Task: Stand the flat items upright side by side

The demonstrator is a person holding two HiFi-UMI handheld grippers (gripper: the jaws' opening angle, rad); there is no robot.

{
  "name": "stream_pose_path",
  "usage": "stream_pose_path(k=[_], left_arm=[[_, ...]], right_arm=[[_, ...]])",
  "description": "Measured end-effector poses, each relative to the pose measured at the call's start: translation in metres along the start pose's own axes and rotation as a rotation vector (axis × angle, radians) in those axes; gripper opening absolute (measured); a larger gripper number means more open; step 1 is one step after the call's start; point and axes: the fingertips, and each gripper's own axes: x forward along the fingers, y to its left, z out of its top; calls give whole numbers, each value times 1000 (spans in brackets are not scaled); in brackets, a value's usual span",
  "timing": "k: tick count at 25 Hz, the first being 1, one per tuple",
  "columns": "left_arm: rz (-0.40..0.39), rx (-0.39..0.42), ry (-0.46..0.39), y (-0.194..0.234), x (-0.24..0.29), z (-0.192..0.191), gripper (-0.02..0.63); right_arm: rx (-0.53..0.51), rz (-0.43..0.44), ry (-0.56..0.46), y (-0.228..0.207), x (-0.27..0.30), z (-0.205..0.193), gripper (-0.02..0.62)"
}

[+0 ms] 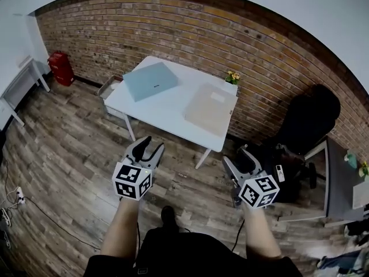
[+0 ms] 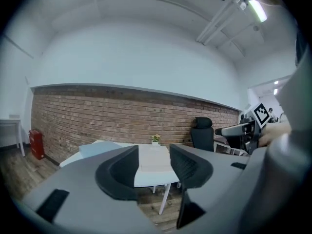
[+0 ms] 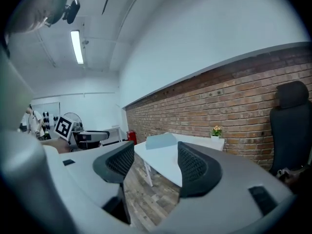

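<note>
Well back from the counter, both sets of jaws released and empty.
My left gripper (image 1: 149,144) and right gripper (image 1: 242,157) hang over the wood floor (image 1: 69,154), each with jaws apart and nothing between them. Ahead, on the white counter (image 1: 167,111), the blue flat item (image 1: 150,81) and the beige flat item (image 1: 210,108) lie flat, apart from each other, with a small flower pot (image 1: 232,77) at the far edge.

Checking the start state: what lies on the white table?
A light blue flat item and a beige flat item, lying apart, plus a small potted flower at the wall-side corner. Anything beneath them is covered.
</note>
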Motion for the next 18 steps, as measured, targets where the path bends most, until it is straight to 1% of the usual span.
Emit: stream_pose_path(k=[1, 2, 5, 7, 12, 16, 18], left_arm=[[-16, 6, 6, 4, 11, 3, 234], [-33, 13, 12, 8, 20, 5, 260], [-80, 24, 24, 12, 41, 12, 308], [-99, 25, 27, 10, 47, 14, 338], [-98, 38, 33, -7, 38, 14, 353], [-79, 54, 31, -44, 3, 14, 367], [-55, 88, 41, -68, -18, 10, 390]], right_arm=[[0, 1, -5, -3, 11, 5, 299], [3, 1, -9, -5, 20, 9, 316], [11, 4, -13, -11, 40, 15, 359], [20, 12, -18, -12, 44, 15, 380], [54, 27, -28, -8, 26, 5, 425], [133, 74, -92, 6, -15, 7, 481], [127, 99, -117, 17, -41, 8, 506]])
